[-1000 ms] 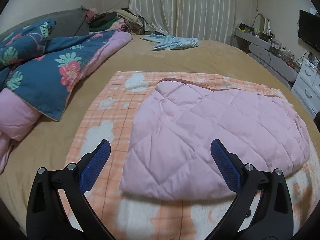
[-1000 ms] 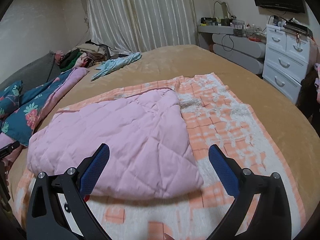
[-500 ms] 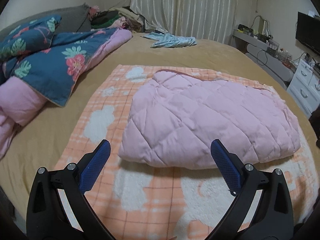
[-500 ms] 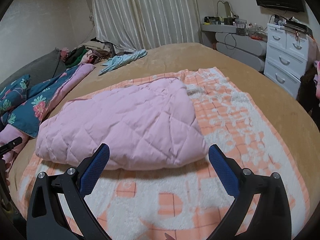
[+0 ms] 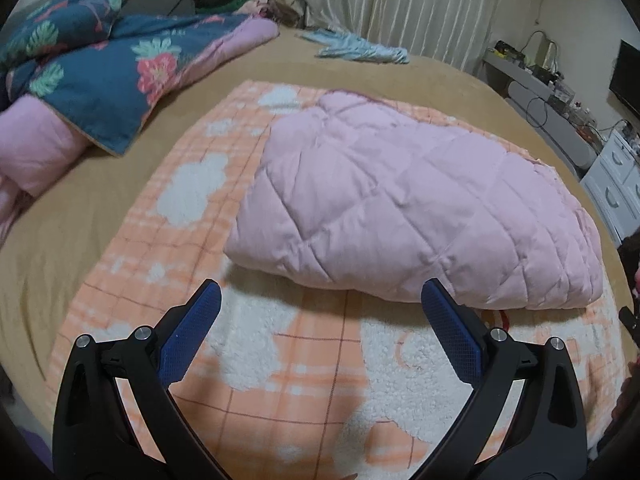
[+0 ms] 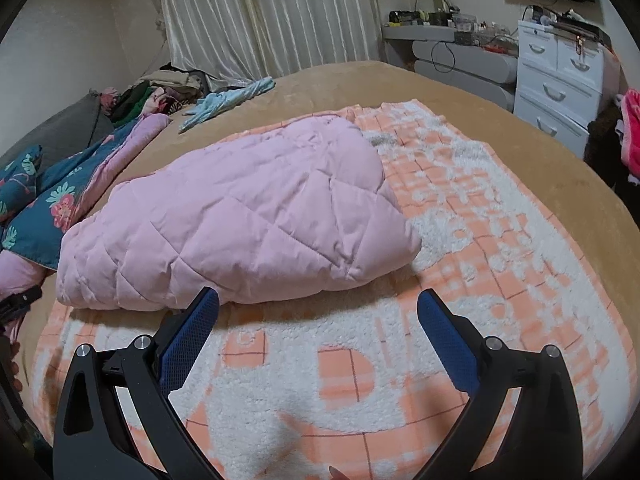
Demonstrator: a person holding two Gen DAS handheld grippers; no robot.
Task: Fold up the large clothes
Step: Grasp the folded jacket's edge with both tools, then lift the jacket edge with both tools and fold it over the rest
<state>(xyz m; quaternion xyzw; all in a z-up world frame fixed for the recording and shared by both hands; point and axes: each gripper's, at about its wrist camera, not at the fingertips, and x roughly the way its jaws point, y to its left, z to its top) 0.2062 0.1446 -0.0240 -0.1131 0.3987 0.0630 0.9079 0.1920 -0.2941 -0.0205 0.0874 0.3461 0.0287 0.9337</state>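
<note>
A pink quilted garment (image 5: 400,208) lies folded into a thick pad on an orange-and-white fleece blanket (image 5: 304,364) spread over the bed. It also shows in the right wrist view (image 6: 240,220) on the same blanket (image 6: 460,300). My left gripper (image 5: 320,300) is open and empty, held above the blanket just in front of the garment's near edge. My right gripper (image 6: 318,304) is open and empty, also just short of the near edge.
A tan bed cover (image 5: 72,208) lies under the blanket. A blue floral duvet (image 5: 100,72) is bunched at the left. A light blue cloth (image 5: 360,50) lies at the far side. A white drawer unit (image 6: 560,76) stands to the right of the bed.
Both grippers have pulled back toward the near side of the bed. The folded garment now sits farther ahead and more of the fleece blanket shows in front of it.
</note>
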